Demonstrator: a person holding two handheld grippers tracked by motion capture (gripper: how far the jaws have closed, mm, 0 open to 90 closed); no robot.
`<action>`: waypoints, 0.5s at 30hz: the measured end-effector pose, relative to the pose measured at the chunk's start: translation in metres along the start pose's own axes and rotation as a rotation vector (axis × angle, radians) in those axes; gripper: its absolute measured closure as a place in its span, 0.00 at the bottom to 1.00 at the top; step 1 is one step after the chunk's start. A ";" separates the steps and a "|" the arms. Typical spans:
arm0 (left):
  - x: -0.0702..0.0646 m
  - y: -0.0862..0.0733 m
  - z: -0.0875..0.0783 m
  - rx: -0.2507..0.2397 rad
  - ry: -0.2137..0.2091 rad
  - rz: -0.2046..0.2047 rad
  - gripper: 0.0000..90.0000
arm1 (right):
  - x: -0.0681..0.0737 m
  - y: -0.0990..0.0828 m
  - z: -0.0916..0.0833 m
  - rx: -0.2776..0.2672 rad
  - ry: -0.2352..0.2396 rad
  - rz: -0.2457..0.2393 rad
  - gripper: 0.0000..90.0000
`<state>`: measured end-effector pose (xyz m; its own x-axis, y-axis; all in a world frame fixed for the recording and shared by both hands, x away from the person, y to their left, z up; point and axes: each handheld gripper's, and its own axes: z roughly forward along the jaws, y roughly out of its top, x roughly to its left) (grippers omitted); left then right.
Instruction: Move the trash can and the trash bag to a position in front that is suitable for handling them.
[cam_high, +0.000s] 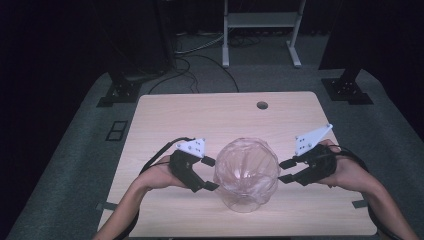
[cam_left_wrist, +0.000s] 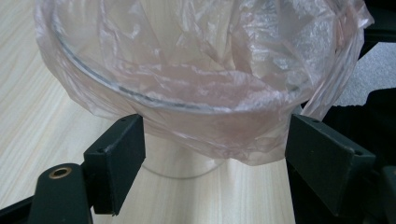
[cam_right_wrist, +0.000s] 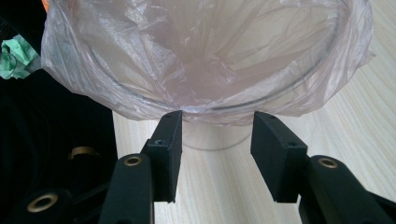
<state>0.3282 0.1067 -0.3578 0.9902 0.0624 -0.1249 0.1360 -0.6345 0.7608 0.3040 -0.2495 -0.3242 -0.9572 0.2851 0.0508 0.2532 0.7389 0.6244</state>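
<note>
1. The left gripper (cam_high: 212, 174) has its jaws spread wide on the left flank of the glass bowl (cam_high: 247, 175). In the left gripper view, the overhanging skirt of the plastic bag (cam_left_wrist: 205, 88) hangs between the two black pads, and neither pad looks to be pressing on it.
2. The right gripper (cam_high: 285, 171) has its jaws parted less widely, tips at the bowl's right flank. In the right gripper view, the bag's lower edge (cam_right_wrist: 205, 109) sits just above and between the pads; whether they touch the film is hard to tell from here, but nothing is pinched.
3. The bowl stands upright near the front middle of the wooden table (cam_high: 210, 112), lined with the thin pinkish bag, whose rim is folded down over the glass edge.
4. A hand holds each gripper, forearms coming in from the near edge, one on either side of the bowl.
</note>
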 end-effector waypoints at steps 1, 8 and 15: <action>0.000 0.000 0.000 0.002 0.002 0.001 0.21 | 0.000 0.001 0.000 -0.001 0.002 0.003 0.59; 0.000 -0.001 0.001 0.007 0.000 0.002 0.21 | 0.003 0.005 0.000 0.038 0.005 -0.033 0.64; 0.001 -0.001 0.004 -0.003 0.046 -0.025 0.21 | 0.004 0.007 0.017 0.110 -0.011 -0.039 0.70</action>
<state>0.3292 0.1049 -0.3613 0.9868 0.1141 -0.1145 0.1610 -0.6298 0.7599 0.3046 -0.2328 -0.3330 -0.9652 0.2610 0.0187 0.2300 0.8120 0.5364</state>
